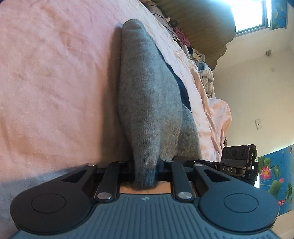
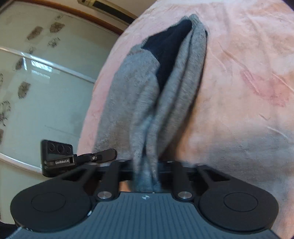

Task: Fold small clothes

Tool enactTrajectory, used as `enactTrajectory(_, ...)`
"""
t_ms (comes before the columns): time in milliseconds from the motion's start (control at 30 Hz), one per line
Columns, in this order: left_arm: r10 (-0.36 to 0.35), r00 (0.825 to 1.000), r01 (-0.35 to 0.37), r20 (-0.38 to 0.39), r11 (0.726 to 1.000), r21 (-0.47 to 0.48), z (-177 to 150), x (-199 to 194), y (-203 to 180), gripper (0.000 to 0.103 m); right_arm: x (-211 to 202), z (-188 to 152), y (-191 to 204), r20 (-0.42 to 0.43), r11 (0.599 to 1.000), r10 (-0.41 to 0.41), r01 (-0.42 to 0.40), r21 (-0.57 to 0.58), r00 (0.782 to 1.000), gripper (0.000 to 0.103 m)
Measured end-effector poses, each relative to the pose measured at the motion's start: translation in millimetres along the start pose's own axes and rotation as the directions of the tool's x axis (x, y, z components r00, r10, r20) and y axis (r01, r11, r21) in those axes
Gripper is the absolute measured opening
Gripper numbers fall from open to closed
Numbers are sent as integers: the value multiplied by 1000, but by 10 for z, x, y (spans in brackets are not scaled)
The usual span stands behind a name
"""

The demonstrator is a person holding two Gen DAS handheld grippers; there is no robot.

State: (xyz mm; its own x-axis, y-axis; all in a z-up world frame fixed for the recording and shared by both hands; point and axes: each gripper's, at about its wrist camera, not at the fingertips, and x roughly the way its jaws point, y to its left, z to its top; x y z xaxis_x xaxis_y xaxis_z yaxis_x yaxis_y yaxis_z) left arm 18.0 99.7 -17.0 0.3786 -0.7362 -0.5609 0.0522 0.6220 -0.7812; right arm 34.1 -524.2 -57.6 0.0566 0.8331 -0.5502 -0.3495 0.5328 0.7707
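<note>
A grey sock [image 1: 147, 95] with a dark blue part lies along the pink bed cover [image 1: 55, 82]. My left gripper [image 1: 145, 165] is shut on one end of the grey sock, with the knit bunched between the jaws. In the right wrist view my right gripper [image 2: 146, 165] is shut on the other end of the grey sock [image 2: 143, 103], whose folds rise away from it over the pink cover [image 2: 238, 92]; the dark blue part [image 2: 169, 53] shows between the grey layers. The fingertips of both grippers are hidden by the cloth.
A heap of other clothes [image 1: 202, 69] lies at the bed's far edge under a window [image 1: 249, 14]. A blue flowered wall panel [image 1: 275, 174] is at the right. A frosted sliding door [image 2: 46, 82] stands beside the bed in the right wrist view.
</note>
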Motion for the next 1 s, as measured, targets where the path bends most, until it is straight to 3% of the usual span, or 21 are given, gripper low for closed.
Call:
enactTrajectory(133, 13, 1000, -16, 26, 995, 95, -112, -187, -184, 16, -243, -105, 181, 40, 992, -54, 59, -111, 998, 22)
enactTrajectory(200, 113, 993, -114, 17, 978, 176, -199, -103, -179, 15, -222, -166, 131, 37, 987, -109, 113, -114, 993, 22)
enactTrajectory(233, 109, 993, -116, 44, 969, 219, -252, -98, -187, 15, -198, -199, 91, 53, 986, -113, 118, -115, 992, 18)
enactTrajectory(300, 138, 987, -155, 80, 948, 278, -329, -133, -282, 17, -217, -234, 76, 77, 992, -92, 98, -78, 993, 25)
enactTrajectory(367, 198, 969, -236, 144, 915, 326, -447, -228, -417, 26, -341, -300, 102, 130, 995, -95, 98, -16, 987, 53)
enactTrajectory(400, 235, 951, -296, 200, 882, 366, -546, -282, -520, 31, -436, -377, 165, 178, 991, -125, 132, -27, 976, 61)
enactTrajectory(433, 259, 928, -353, 267, 842, 408, -665, -344, -615, 45, -508, -473, 269, 226, 979, -175, 194, -64, 958, 77)
enactTrajectory(467, 276, 900, -408, 337, 805, 432, -802, -388, -681, 70, -547, -585, 381, 270, 953, -248, 284, -103, 930, 92)
enactTrajectory(533, 314, 854, -487, 415, 764, 423, -1021, -372, -743, 87, -501, -774, 532, 319, 876, -392, 456, -158, 863, 103)
enactTrajectory(600, 341, 850, -496, 402, 776, 390, -1141, -270, -710, 87, -358, -971, 565, 319, 811, -489, 558, -177, 812, 103)
enactTrajectory(633, 362, 839, -513, 406, 776, 368, -1174, -217, -681, 87, -282, -1066, 581, 336, 779, -520, 597, -193, 786, 103)
enactTrajectory(667, 366, 814, -545, 452, 750, 374, -1247, -214, -680, 88, -219, -1174, 623, 374, 730, -547, 645, -224, 749, 103)
enactTrajectory(733, 398, 788, -589, 470, 709, 387, -1298, -153, -700, 88, -60, -1289, 685, 413, 638, -611, 729, -249, 675, 103)
enactTrajectory(800, 410, 781, -604, 471, 687, 404, -1310, -109, -701, 94, 10, -1329, 717, 458, 625, -624, 756, -194, 633, 103)
enactTrajectory(867, 411, 789, -599, 456, 679, 424, -1309, -65, -716, 103, 50, -1348, 723, 494, 619, -636, 774, -132, 593, 103)
enactTrajectory(933, 424, 783, -610, 456, 667, 427, -1306, -43, -724, 103, 92, -1372, 740, 516, 614, -643, 784, -94, 566, 103)
enactTrajectory(1000, 435, 773, -622, 461, 662, 418, -1309, -29, -731, 103, 101, -1401, 749, 530, 606, -644, 791, -87, 552, 103)
